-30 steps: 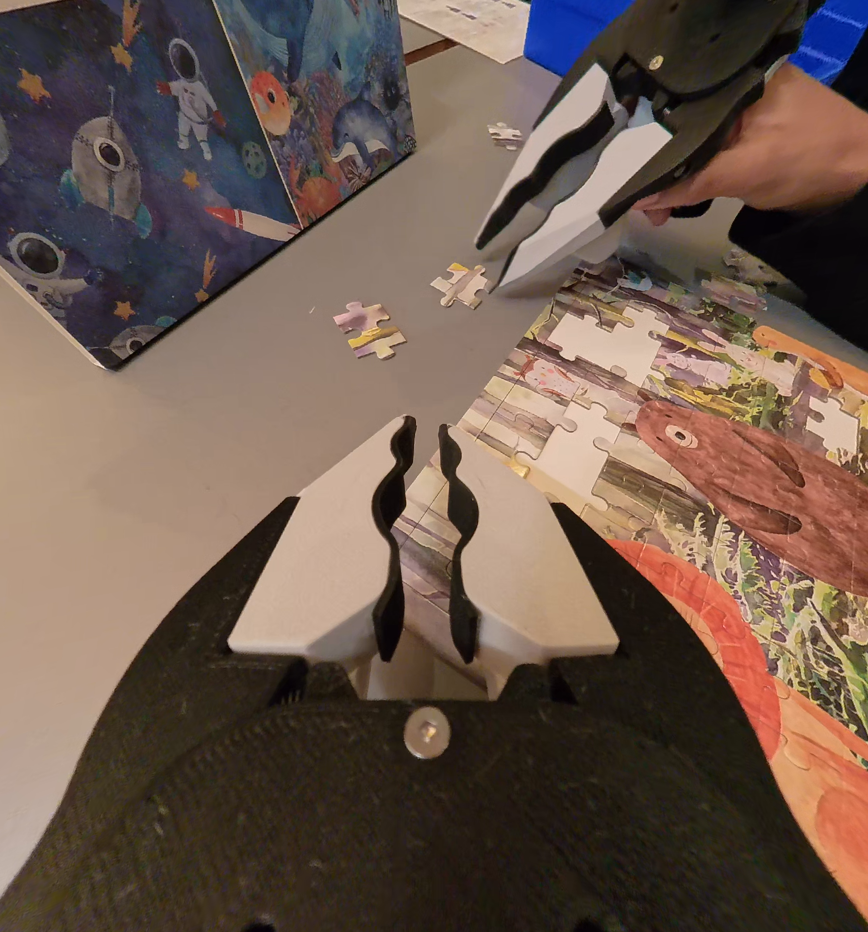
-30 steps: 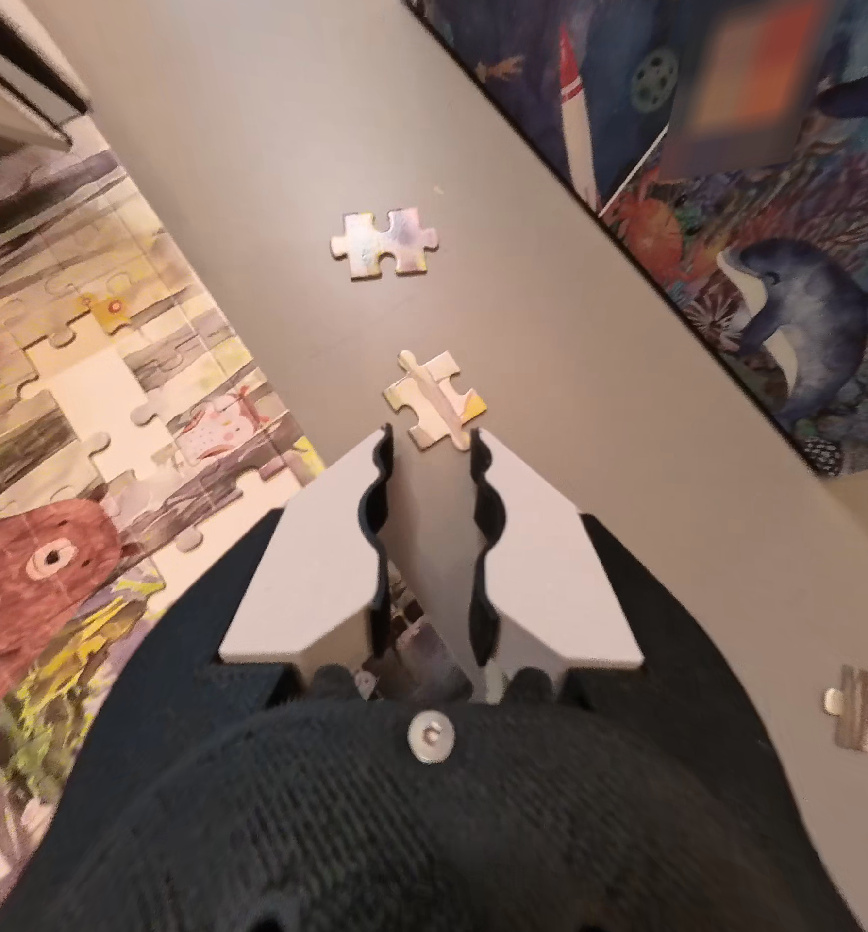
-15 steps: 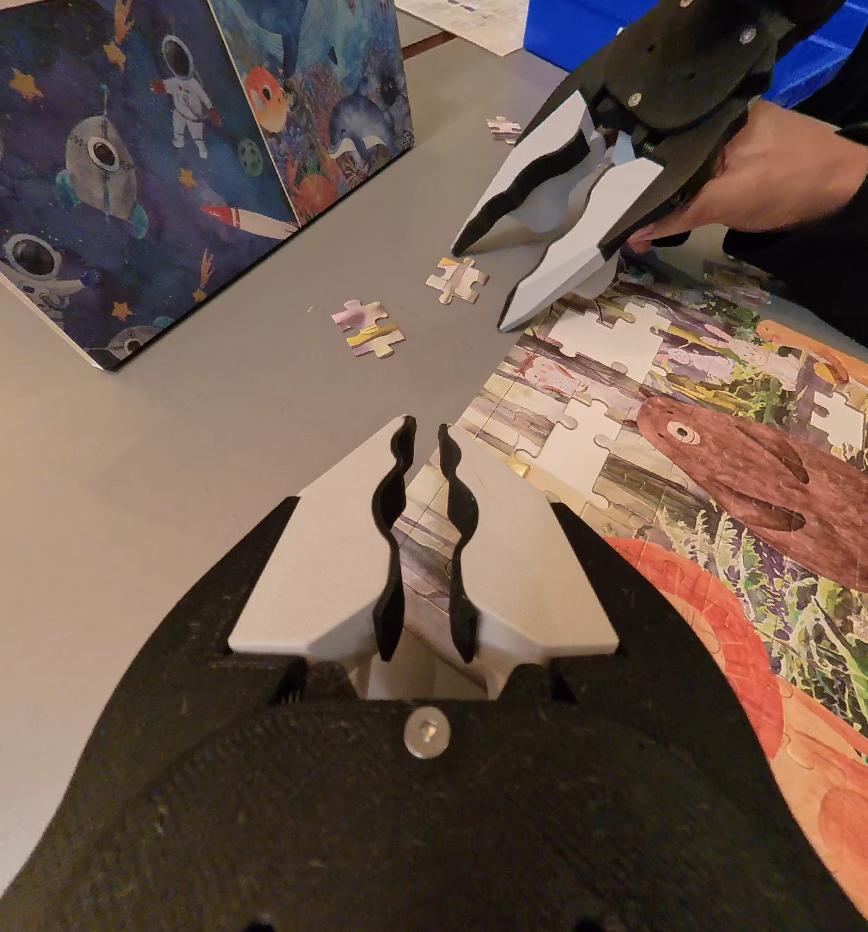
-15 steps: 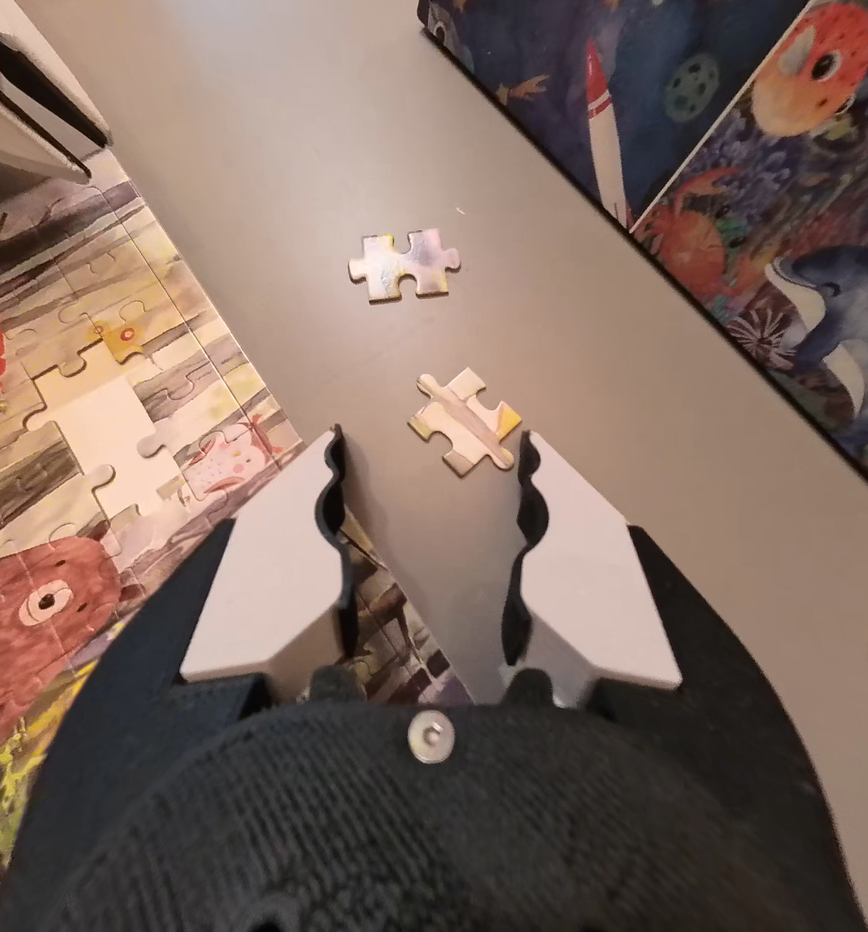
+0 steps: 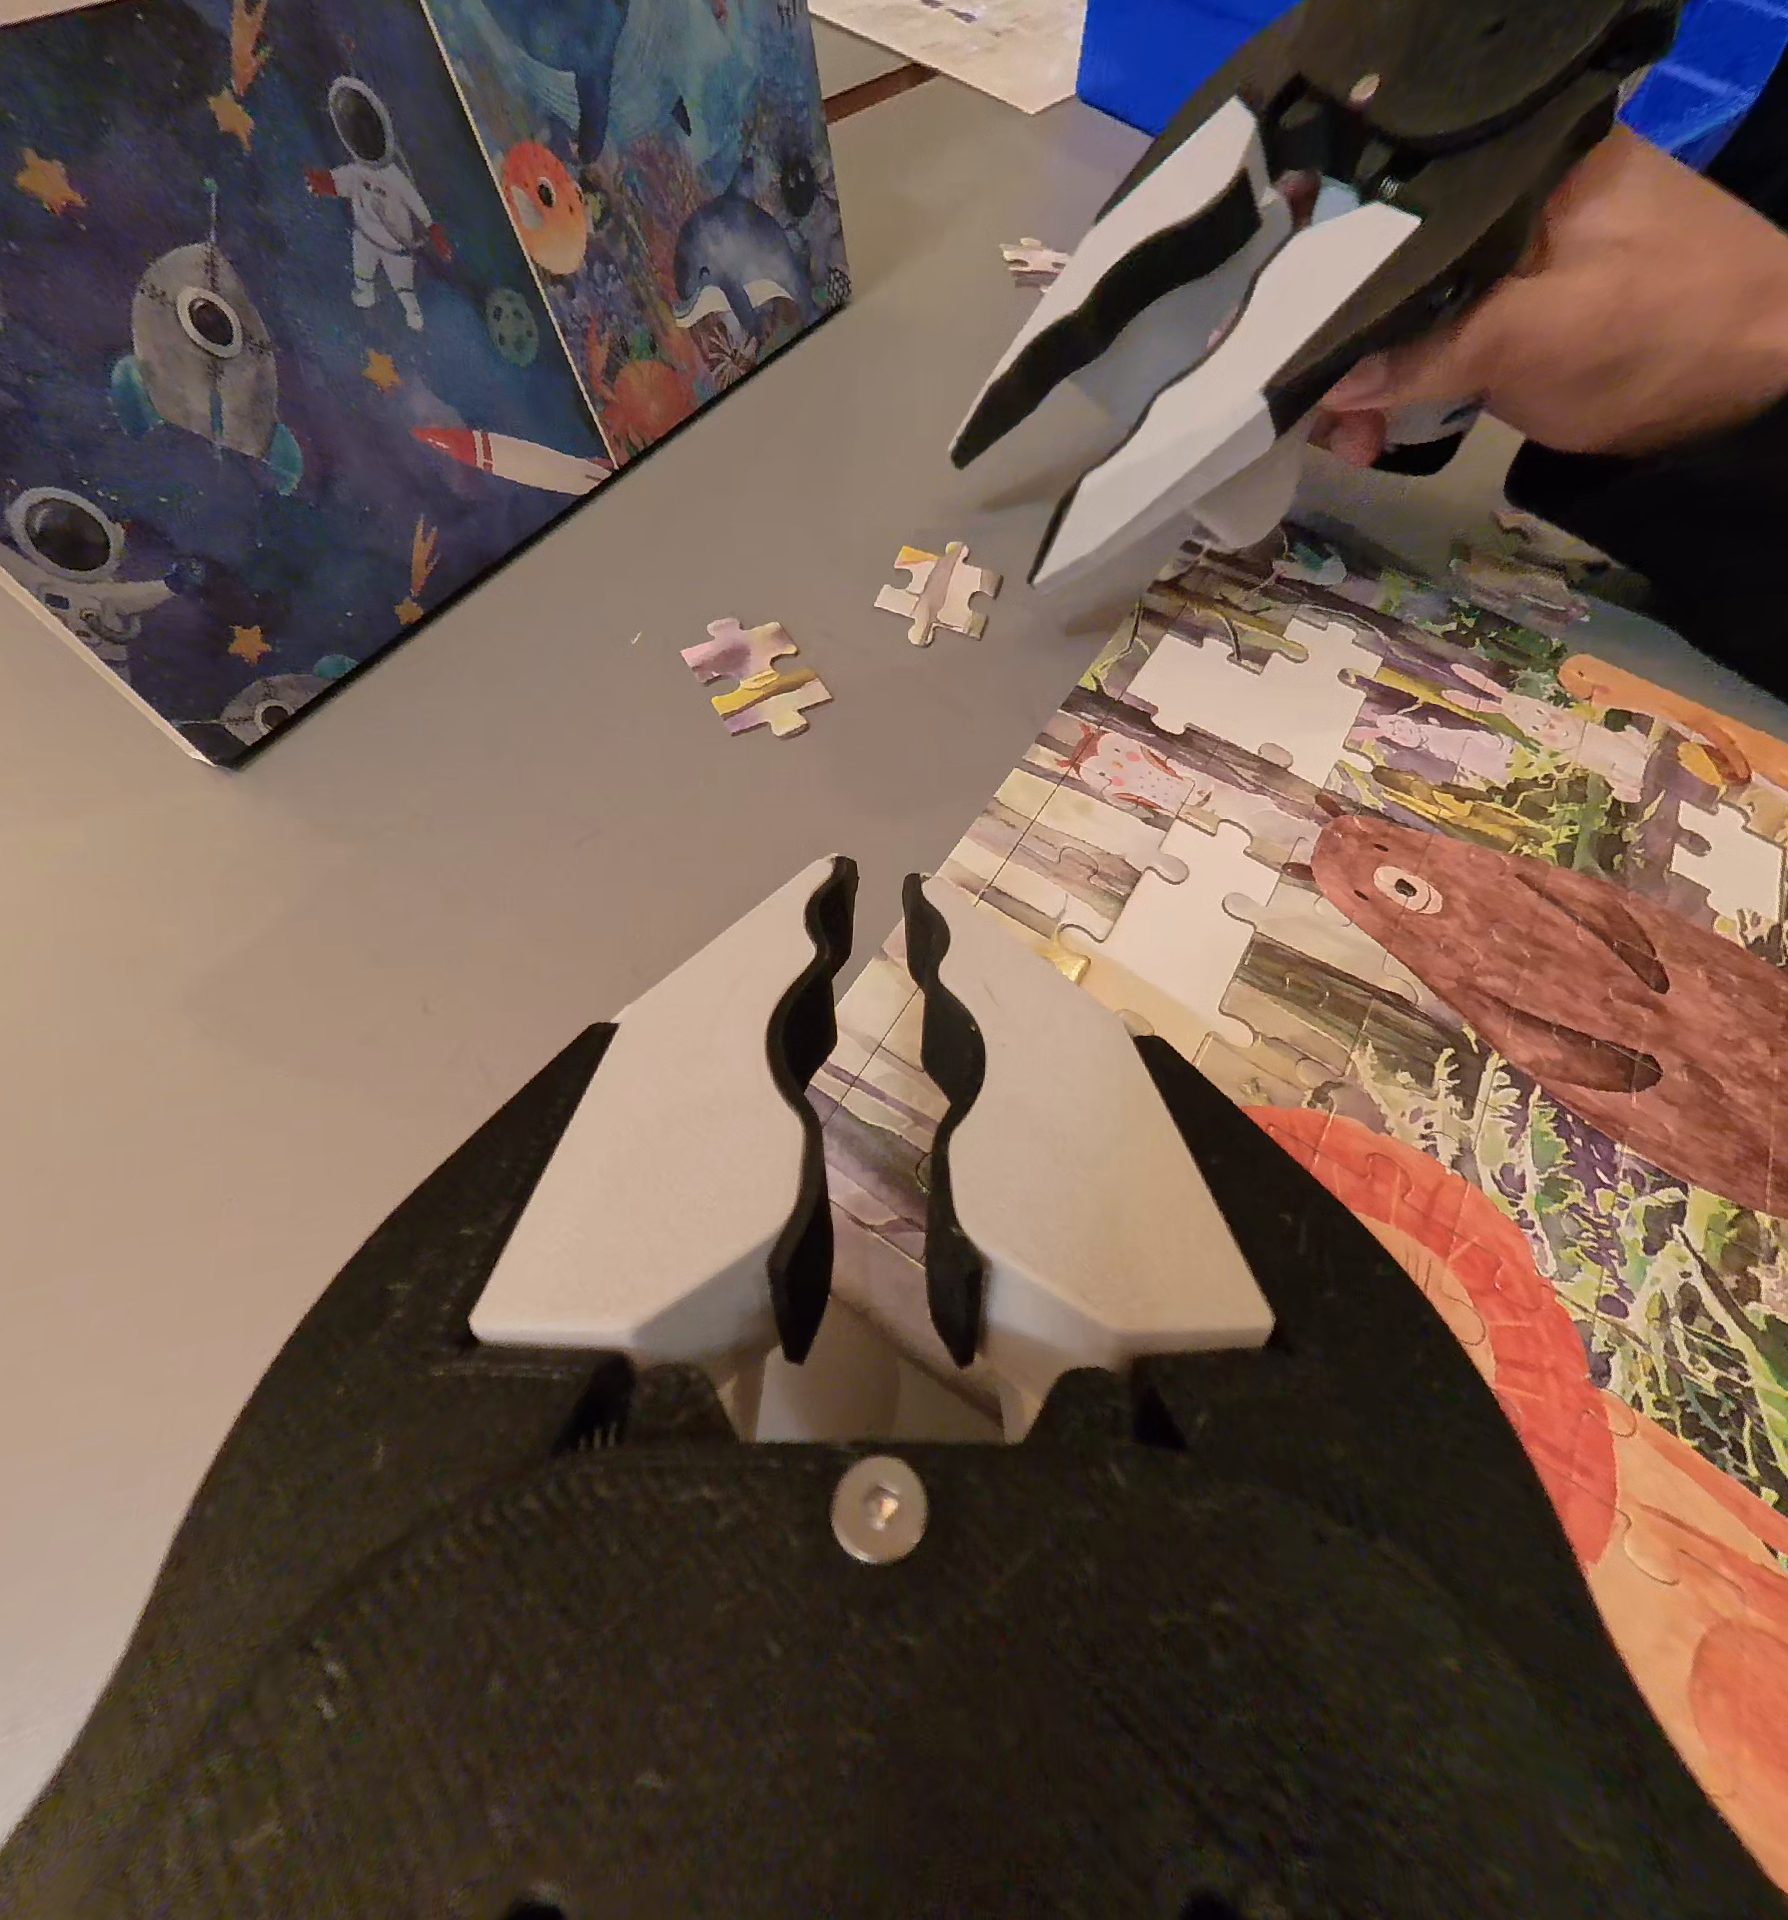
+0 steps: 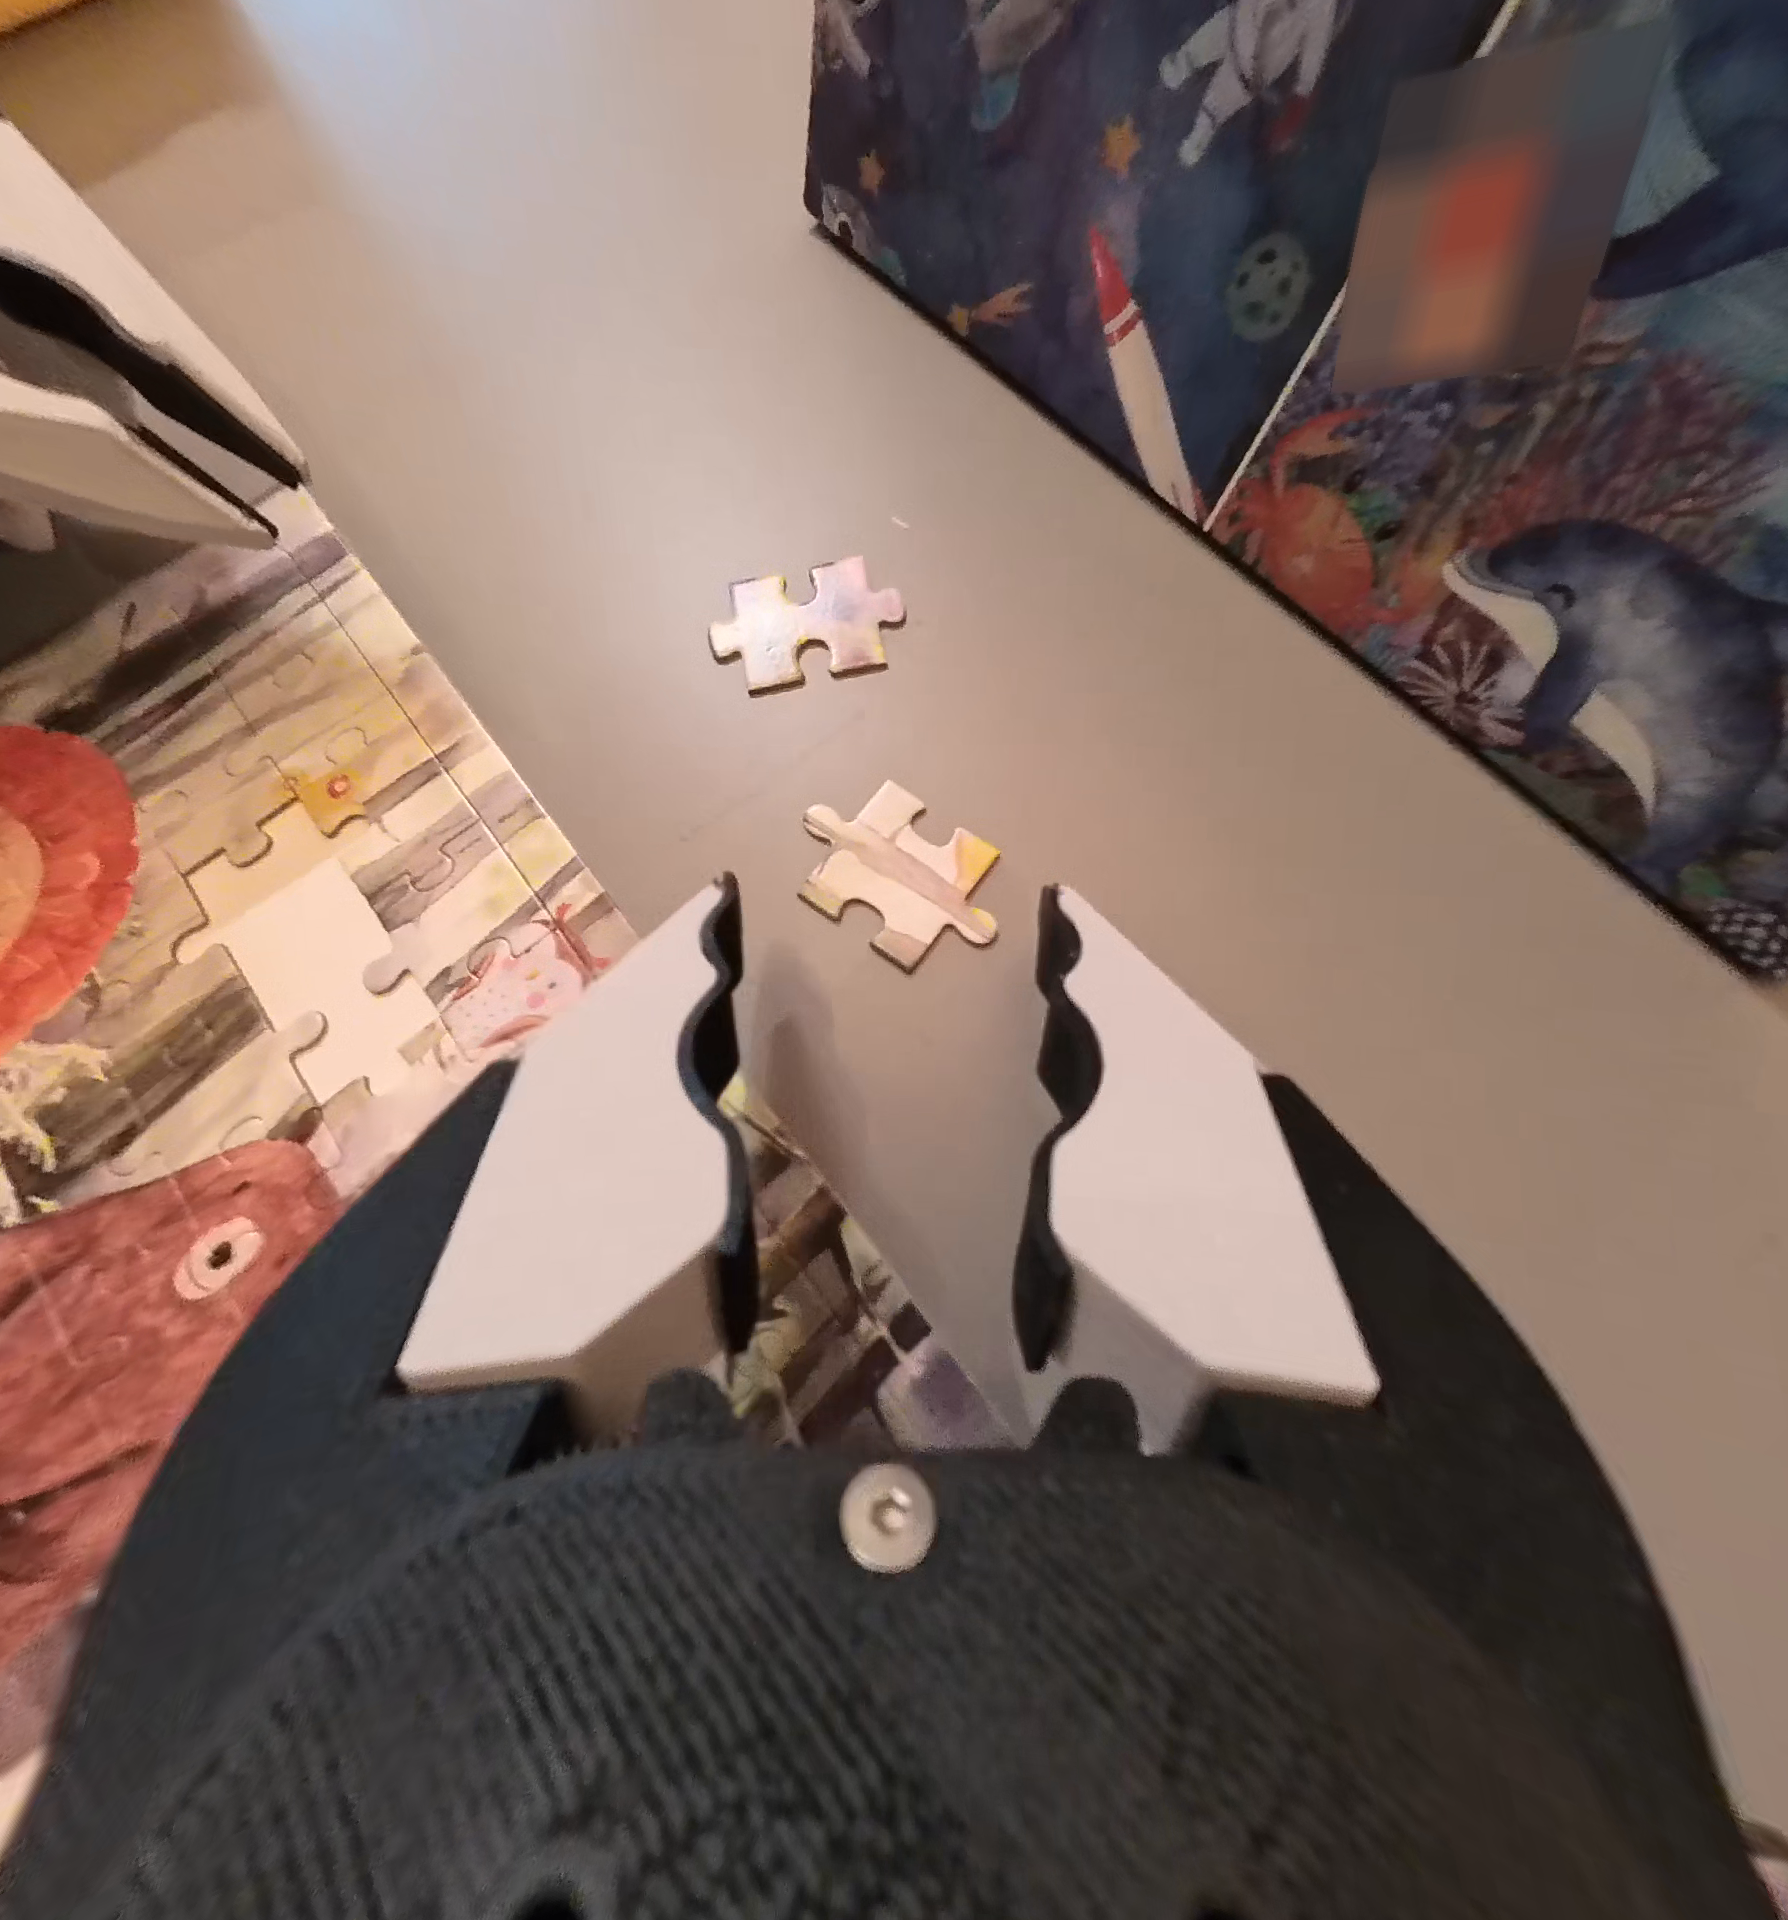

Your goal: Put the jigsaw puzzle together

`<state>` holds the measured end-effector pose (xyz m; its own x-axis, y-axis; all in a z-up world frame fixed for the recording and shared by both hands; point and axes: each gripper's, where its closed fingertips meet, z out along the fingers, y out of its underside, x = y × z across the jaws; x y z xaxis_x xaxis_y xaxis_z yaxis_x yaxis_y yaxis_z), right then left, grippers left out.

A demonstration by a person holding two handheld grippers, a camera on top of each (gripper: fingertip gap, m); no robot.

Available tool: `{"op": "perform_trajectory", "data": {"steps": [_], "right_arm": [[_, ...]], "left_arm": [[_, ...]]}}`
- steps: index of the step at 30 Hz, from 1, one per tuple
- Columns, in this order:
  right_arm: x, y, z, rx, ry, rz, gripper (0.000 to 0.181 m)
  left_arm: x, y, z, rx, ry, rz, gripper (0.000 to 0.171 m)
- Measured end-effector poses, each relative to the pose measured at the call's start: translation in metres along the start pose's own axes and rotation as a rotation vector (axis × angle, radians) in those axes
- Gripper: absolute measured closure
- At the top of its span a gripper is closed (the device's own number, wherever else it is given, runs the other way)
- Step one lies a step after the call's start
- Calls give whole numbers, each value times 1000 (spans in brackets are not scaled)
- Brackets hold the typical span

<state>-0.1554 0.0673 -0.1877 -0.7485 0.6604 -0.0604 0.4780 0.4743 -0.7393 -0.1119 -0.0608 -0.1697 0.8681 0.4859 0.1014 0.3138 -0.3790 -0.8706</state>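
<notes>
The part-built animal puzzle (image 5: 1492,987) lies on the grey table with several white gaps, one of them near its corner (image 5: 1243,675). Two loose pieces lie beside it: a pale yellow-edged piece (image 5: 937,592) and a purple-yellow piece (image 5: 757,677). My right gripper (image 6: 890,891) is open, its fingertips either side of the near edge of the pale piece (image 6: 900,878), above it and apart from it. It also shows in the left wrist view (image 5: 1004,514). The purple piece (image 6: 807,623) lies farther on. My left gripper (image 5: 874,878) is shut and empty over the puzzle's edge.
A picture-covered box (image 5: 246,312) with space and sea scenes stands close behind the loose pieces, also in the right wrist view (image 6: 1389,416). Another loose piece (image 5: 1035,258) lies farther back. A blue bin (image 5: 1160,62) and a paper sheet sit at the table's far end. The purple-yellow piece (image 5: 757,677) sits 8 cm or so from the ends of my right fingers.
My right gripper has opened from nearly shut to wide and shifted so the pale piece lies between its tips. My left gripper has stayed still.
</notes>
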Motion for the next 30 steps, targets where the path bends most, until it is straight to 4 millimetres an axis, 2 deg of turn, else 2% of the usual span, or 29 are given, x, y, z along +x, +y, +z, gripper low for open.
{"op": "perform_trajectory", "data": {"steps": [3,5,9,12,14,19,30], "right_arm": [[-12,2,5,-26,-24,56,132],[-13,9,10,-81,28,51,136],[-10,18,13,-164,133,-8,133],[-13,15,18,-128,110,13,135],[-10,12,20,-95,111,23,134],[2,7,23,-26,124,38,146],[7,4,26,-3,116,27,151]], "left_arm": [[0,0,0,0,2,-3,164],[0,0,0,1,1,-2,164],[0,0,0,0,1,-1,164],[0,0,0,0,1,-2,164],[0,0,0,-1,1,-2,164],[0,0,0,-2,1,-1,164],[0,1,1,-6,-3,5,164]]}}
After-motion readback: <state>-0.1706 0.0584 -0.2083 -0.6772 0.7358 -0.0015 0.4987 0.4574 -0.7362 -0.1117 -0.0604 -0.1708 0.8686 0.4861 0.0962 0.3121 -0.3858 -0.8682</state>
